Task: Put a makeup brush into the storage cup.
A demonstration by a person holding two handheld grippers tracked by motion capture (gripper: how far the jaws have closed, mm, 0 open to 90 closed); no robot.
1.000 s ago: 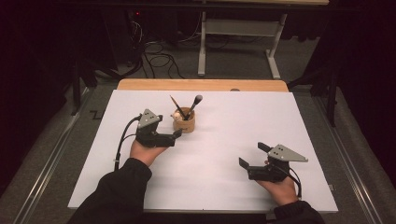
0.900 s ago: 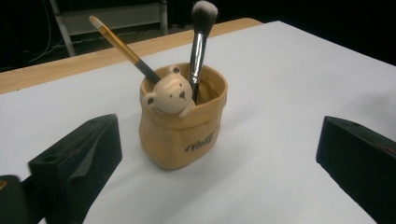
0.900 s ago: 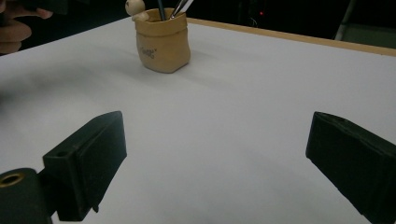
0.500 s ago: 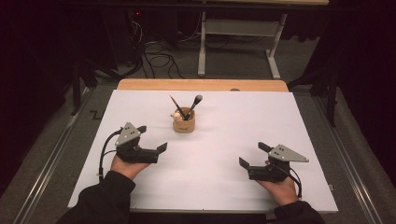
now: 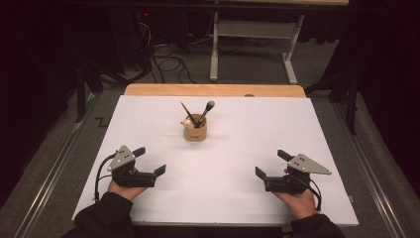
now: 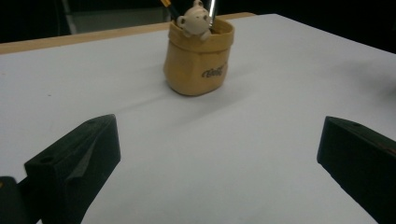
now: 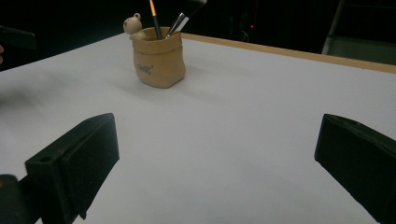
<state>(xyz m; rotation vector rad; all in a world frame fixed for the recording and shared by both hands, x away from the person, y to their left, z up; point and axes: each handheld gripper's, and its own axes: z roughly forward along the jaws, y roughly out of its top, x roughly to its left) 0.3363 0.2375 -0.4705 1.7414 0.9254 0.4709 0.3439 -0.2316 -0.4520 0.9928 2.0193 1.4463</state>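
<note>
- Our left gripper (image 5: pixel 151 161) has drawn back from the tan brush pot (image 5: pixel 194 128), jaws apart, empty.
- Our right gripper (image 5: pixel 269 162), jaws just widened, holds nothing.
- Pot stands mid-sheet on the white table cover (image 5: pixel 237 148); a dark room with floor cables (image 5: pixel 168 62) lies beyond.

Tan pen pot (image 7: pixel 159 58) with 2 brushes stands beyond the spread, empty claw (image 7: pixel 217 154).

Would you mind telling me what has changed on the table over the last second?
The left gripper, open and empty, drew back from beside the tan pot toward the table's near left edge. The right gripper kept its place, its empty jaws just opening slightly wider. The pot and its brushes stayed put.
</note>
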